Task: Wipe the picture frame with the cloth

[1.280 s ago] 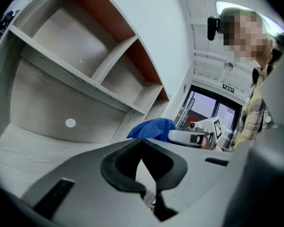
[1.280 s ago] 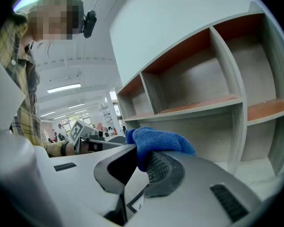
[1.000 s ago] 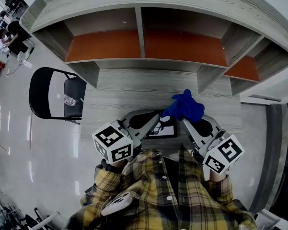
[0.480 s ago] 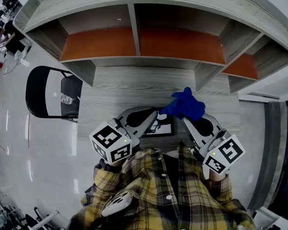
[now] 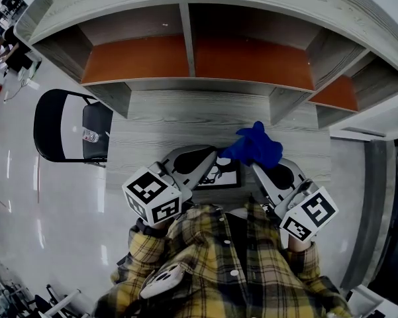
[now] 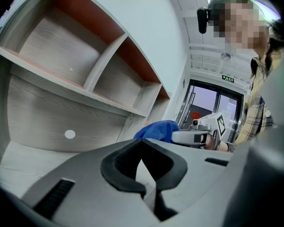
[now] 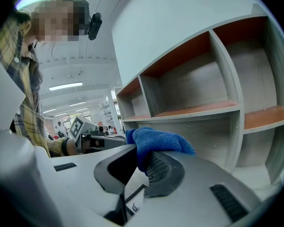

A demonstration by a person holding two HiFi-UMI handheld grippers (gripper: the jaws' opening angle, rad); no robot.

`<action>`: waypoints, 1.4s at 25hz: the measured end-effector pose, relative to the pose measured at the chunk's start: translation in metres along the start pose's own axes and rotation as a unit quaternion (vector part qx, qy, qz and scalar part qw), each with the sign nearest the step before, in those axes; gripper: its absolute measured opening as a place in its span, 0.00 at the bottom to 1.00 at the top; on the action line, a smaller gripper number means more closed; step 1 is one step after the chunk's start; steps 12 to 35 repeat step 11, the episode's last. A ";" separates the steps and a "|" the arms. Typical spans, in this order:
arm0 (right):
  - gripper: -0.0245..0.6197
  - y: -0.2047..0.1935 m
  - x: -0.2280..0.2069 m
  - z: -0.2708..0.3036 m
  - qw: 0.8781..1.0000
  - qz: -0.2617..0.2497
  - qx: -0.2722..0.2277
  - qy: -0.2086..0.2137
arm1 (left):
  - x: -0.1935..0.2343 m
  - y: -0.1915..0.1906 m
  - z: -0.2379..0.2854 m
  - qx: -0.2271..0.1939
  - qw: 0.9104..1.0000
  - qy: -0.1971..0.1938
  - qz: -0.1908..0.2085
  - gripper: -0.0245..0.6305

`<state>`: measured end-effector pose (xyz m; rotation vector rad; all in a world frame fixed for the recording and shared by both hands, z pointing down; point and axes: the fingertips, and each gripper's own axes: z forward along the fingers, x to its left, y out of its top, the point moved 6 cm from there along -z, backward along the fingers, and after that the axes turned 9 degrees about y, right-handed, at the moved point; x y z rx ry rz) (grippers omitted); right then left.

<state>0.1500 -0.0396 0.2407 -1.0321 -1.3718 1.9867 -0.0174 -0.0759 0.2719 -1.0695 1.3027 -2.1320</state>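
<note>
A small black picture frame [image 5: 229, 176] lies low over the grey desk [image 5: 172, 121], right in front of me. My left gripper [image 5: 214, 161] reaches its left corner with jaws closed on the frame's thin dark edge [image 6: 159, 208]. In the left gripper view, that gripper [image 6: 149, 190] shows pale frame surface in the slit between its pads. My right gripper [image 5: 255, 165] is shut on a bunched blue cloth [image 5: 255, 146] just above the frame's right side. In the right gripper view, the cloth [image 7: 157, 141] drapes over one jaw of that gripper [image 7: 134, 186], with the frame [image 7: 132, 203] beneath.
A shelf unit with orange back panels [image 5: 199, 58] stands at the desk's far edge. A black folding chair [image 5: 69, 128] holding a bottle stands left of the desk. A white round dot [image 6: 70, 134] marks the shelf's lower panel.
</note>
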 end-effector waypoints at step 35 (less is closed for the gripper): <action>0.10 0.002 -0.006 0.006 1.000 -0.003 -0.003 0.011 | 0.009 0.019 0.004 -0.006 0.999 0.005 0.042 0.04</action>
